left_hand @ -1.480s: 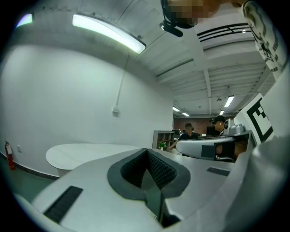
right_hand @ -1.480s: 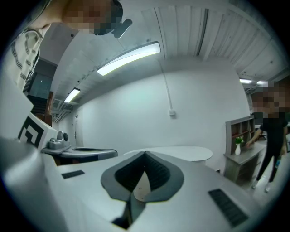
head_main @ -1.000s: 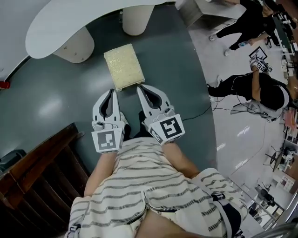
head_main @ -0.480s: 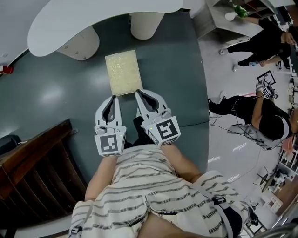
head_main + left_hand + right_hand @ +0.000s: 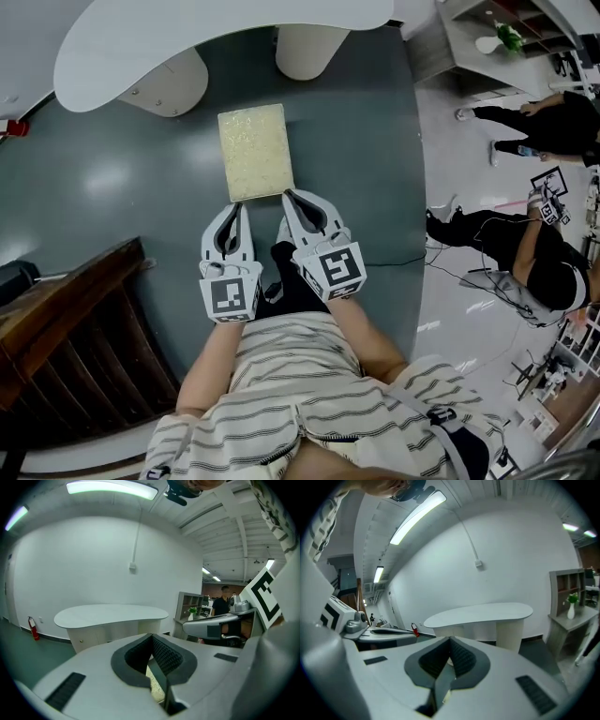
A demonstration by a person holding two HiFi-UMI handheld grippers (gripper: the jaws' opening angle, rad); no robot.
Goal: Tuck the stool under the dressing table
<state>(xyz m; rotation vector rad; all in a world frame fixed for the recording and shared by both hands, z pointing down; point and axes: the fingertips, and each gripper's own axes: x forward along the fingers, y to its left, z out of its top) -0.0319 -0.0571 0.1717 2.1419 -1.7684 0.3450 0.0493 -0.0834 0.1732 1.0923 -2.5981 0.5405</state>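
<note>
The dark green floor (image 5: 112, 187) carries the counter (image 5: 206, 37) at the far side, on two pale pedestals, left (image 5: 169, 80) and right (image 5: 309, 47). The stool (image 5: 255, 152) stands on the floor near the gap between the pedestals, clear of both. A thin cable (image 5: 398, 258) lies on the floor to the right, running onto the pale floor (image 5: 469, 281). A dark wooden structure (image 5: 66, 337) stands near left.

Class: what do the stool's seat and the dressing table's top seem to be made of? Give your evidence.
The stool seat looks like nubby pale-yellow upholstery fabric: grainy, matte surface. The dressing table top looks like painted or laminated board: smooth, uniform white, no grain.
</note>
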